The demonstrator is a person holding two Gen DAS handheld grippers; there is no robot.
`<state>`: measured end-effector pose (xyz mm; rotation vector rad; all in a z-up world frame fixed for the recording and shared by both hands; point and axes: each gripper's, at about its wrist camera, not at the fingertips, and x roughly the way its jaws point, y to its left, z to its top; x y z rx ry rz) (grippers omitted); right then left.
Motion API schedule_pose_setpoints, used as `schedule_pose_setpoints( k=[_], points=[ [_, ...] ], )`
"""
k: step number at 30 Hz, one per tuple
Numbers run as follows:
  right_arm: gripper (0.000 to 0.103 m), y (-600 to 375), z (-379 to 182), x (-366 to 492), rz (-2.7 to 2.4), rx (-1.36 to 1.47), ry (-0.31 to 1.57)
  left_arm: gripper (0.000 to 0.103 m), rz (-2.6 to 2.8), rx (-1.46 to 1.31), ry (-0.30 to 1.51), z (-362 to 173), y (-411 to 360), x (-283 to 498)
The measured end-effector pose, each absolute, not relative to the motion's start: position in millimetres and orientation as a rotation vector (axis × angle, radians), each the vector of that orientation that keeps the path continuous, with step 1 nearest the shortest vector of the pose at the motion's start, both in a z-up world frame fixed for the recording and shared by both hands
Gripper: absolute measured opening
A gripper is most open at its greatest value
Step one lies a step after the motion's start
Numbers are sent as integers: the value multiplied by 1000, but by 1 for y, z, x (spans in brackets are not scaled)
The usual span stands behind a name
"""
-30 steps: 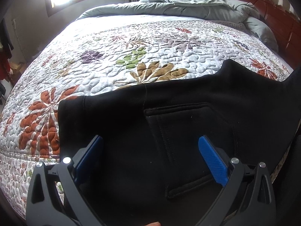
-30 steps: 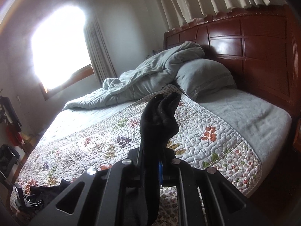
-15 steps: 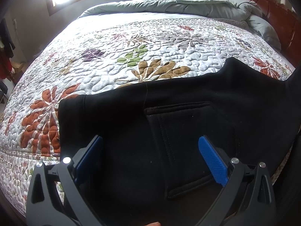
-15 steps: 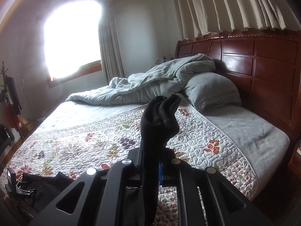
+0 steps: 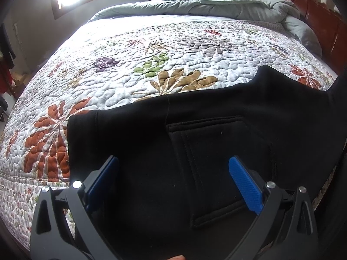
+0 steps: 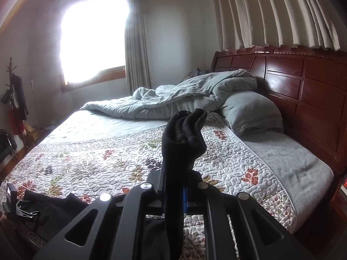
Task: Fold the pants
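Observation:
Black pants point(image 5: 216, 119) lie across the near edge of the bed, back pocket point(image 5: 208, 164) up. My left gripper point(image 5: 173, 169) is open, its blue pads on either side of the pocket just above the cloth. My right gripper point(image 6: 180, 186) is shut on a bunched end of the pants point(image 6: 182, 138), held up above the bed; the cloth sticks up past the fingers. The rest of the pants point(image 6: 54, 208) and my left gripper point(image 6: 19, 208) show at the lower left of the right wrist view.
A floral quilt point(image 5: 151, 54) covers the bed. A grey duvet point(image 6: 195, 95) and pillow point(image 6: 249, 110) are heaped by the red wooden headboard point(image 6: 303, 91). A bright window point(image 6: 91, 39) and a coat stand point(image 6: 15, 99) lie beyond.
My right gripper has swung to the right and risen with the pants end still held, bringing more of the window and the left gripper into view. The left gripper has barely moved.

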<state>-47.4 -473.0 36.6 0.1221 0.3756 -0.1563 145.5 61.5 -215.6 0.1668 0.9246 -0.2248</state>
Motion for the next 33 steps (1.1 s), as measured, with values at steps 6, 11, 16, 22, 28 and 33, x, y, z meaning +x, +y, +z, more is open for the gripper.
schedule_pose_setpoints(
  k=[6,11,16,22,28,33],
  points=[
    [10,-455,41,-43,-131,83,379,100,-237,165,919,-213,63,145],
    [10,-431,43,-38,-122,13,384,100,-251,152,911,-210,63,142],
    [10,-407,40,-29,-115,-60,401,100,-269,140,898,-207,64,139],
    [10,-371,35,-19,-95,-154,421,100,-280,105,876,-199,70,135],
    [10,-329,23,-8,-78,-275,445,100,-299,80,846,-192,74,128],
    [10,-299,13,0,-59,-345,470,100,-314,73,831,-191,76,124]
  ],
)
